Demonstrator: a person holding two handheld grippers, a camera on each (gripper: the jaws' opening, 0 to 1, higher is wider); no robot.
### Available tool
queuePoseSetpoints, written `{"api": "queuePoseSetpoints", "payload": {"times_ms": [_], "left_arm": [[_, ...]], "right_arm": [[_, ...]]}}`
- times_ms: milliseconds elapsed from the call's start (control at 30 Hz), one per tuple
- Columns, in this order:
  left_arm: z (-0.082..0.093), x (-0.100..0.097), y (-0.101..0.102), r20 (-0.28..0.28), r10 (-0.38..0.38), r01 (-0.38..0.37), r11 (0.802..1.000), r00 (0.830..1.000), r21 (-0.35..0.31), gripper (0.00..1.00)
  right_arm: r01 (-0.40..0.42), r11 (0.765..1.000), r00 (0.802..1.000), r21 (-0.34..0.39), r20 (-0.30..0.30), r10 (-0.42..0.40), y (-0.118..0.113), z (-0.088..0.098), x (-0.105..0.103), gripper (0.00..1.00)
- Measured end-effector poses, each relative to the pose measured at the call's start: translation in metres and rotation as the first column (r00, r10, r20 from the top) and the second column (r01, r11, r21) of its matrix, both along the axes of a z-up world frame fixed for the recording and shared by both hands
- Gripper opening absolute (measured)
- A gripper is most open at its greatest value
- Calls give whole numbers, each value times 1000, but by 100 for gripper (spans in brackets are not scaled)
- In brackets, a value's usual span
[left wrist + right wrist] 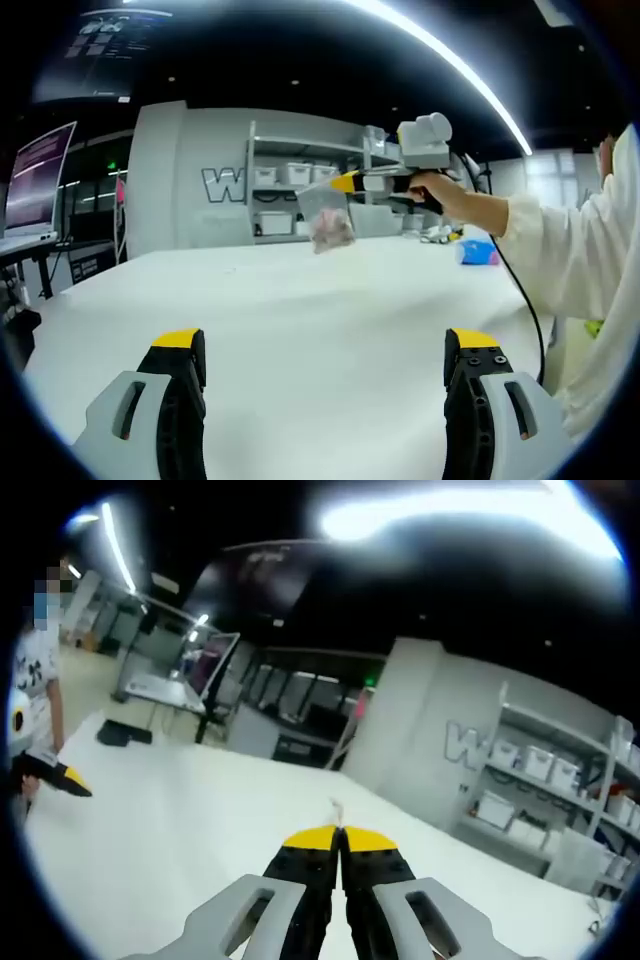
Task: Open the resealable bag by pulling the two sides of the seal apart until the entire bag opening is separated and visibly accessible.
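Here the bag point(328, 222) hangs lengthwise down from the right tool point(345, 183).

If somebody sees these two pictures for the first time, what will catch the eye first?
In the left gripper view, the right tool holds a clear resealable bag in the air above the white table. Nearer, the left tool waits with its jaws wide apart. In the right gripper view, the jaws are closed.

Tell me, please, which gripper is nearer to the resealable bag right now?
Right. The right gripper is shut on the resealable bag's top edge, holding it above the white table. The left gripper is open, apart from the bag, with bare table between them.
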State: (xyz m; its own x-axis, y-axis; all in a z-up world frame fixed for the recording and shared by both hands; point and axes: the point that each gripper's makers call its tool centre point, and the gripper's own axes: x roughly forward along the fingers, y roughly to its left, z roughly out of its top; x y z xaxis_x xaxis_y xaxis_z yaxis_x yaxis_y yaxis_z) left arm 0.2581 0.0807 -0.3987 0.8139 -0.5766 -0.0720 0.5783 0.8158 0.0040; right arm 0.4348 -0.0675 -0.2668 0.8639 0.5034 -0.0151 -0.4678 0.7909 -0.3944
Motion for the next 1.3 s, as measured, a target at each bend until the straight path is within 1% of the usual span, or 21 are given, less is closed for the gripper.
{"api": "queuePoseSetpoints", "payload": {"times_ms": [67,433,600,867,1000,1033,1100,1300], "left_arm": [[0,0,0,-1,0,0,1000,1000,-2,98],[0,-1,0,-3,-2,2,1000,1000,0,98],[0,-1,0,-5,-3,3,1000,1000,2,98],[0,-1,-1,-6,-5,5,1000,1000,7,98],[0,-1,-2,-6,-7,7,1000,1000,7,98],[0,0,-2,-6,-7,7,1000,1000,4,98],[0,0,-3,-6,-8,8,1000,1000,4,98],[0,0,-4,-6,-11,11,1000,1000,8,98]], "right_arm": [[-9,1000,1000,-9,17,9,2,0,-4,0],[-53,998,998,-19,27,54,10,-2,-23,0],[-68,996,996,-52,61,72,13,-4,-32,0],[-81,994,993,-71,81,86,14,-6,-40,0],[-86,993,993,-75,80,92,12,-8,-42,0],[-87,994,993,-73,77,92,12,-9,-42,0],[-97,995,994,-37,50,99,11,-11,-45,0],[-107,994,994,-1,34,107,11,-12,-50,0]]}}
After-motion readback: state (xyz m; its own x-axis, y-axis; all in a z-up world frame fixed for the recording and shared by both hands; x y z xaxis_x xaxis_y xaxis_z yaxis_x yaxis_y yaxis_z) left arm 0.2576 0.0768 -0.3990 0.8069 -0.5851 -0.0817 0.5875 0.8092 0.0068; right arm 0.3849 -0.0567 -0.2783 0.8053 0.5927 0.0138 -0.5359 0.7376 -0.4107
